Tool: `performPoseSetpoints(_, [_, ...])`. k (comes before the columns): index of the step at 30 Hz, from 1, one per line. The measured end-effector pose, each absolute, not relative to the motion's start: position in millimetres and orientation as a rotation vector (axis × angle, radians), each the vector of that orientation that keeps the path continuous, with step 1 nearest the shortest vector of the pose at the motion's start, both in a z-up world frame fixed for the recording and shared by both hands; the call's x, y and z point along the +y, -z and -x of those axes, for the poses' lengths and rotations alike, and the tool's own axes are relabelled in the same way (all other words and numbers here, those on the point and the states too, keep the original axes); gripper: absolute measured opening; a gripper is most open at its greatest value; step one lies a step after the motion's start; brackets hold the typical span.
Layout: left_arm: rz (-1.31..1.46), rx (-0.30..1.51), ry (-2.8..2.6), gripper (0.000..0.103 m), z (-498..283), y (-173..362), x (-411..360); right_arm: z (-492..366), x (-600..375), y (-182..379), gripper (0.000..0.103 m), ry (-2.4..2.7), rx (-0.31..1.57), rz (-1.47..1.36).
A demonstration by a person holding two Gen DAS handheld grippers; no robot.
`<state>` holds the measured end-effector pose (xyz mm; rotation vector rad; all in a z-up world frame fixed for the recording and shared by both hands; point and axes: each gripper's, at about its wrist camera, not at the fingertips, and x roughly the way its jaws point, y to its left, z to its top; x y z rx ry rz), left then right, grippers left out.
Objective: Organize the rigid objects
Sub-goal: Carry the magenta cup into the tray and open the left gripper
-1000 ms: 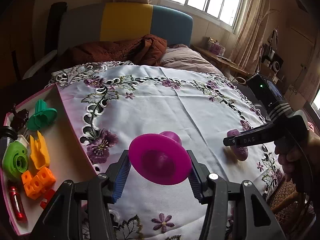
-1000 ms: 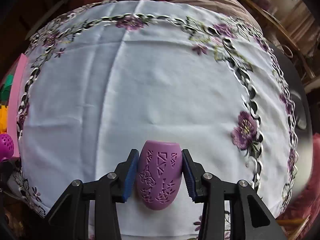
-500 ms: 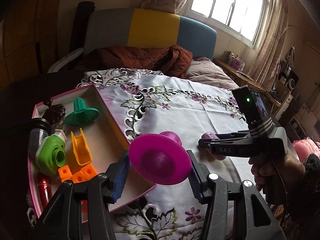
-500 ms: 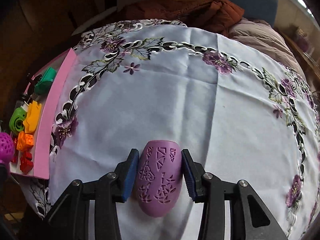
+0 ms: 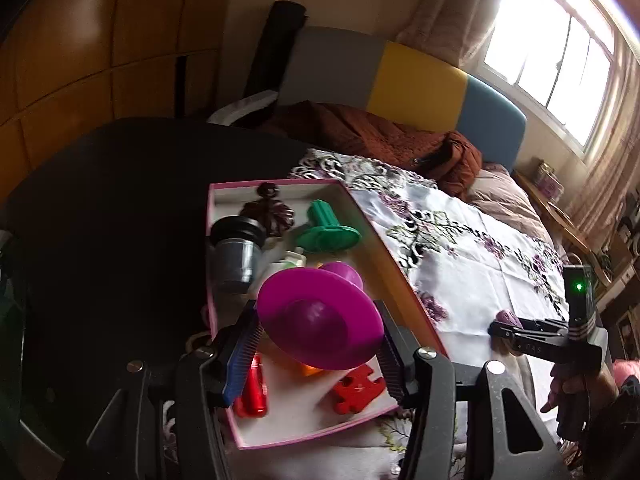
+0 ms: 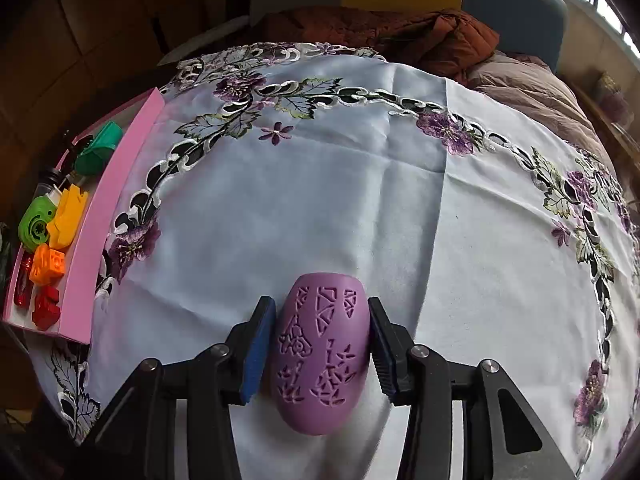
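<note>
your left gripper (image 5: 318,354) has its jaws clamped on the wide rim of a magenta funnel (image 5: 320,316), held over the near half of the pink box (image 5: 394,270). under it in the box lie a red puzzle piece (image 5: 358,389) and a red tube (image 5: 253,388); farther in sit a grey cup (image 5: 236,252), a green spool (image 5: 328,228) and a dark brown figure (image 5: 272,210). the box stands at the left edge of the white tablecloth (image 5: 460,264).

your right gripper (image 6: 320,346) has its jaws clamped on both sides of a purple cutout egg (image 6: 320,356), near the cloth's near edge and well right of the box. whether the egg rests on the cloth or hangs just above it, you cannot tell. from that side the box (image 6: 108,216) shows a green reel (image 6: 38,224), a yellow piece (image 6: 68,216) and an orange cube block (image 6: 48,266). beyond the cloth's far edge lies a brown jacket (image 6: 380,36).
</note>
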<state>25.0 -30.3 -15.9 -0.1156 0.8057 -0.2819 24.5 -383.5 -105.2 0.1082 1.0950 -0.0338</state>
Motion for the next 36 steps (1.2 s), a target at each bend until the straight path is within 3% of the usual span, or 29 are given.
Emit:
performPoseSetpoints(7, [0.191,0.828,0.211,0.055,-26,20,3,-24,-376,104,0.045,0.047,1.085,-0.044])
performPoseSetpoints(21, [0.253,0.894,0.365,0.055,-72,24,-72,-25,-375,104,0.044,0.041,1.086,-0.017])
performPoseSetpoints(36, [0.305,1.017,0.34,0.055,-136,67,-115,-25,-374,104,0.044,0.034,1.086,0.003])
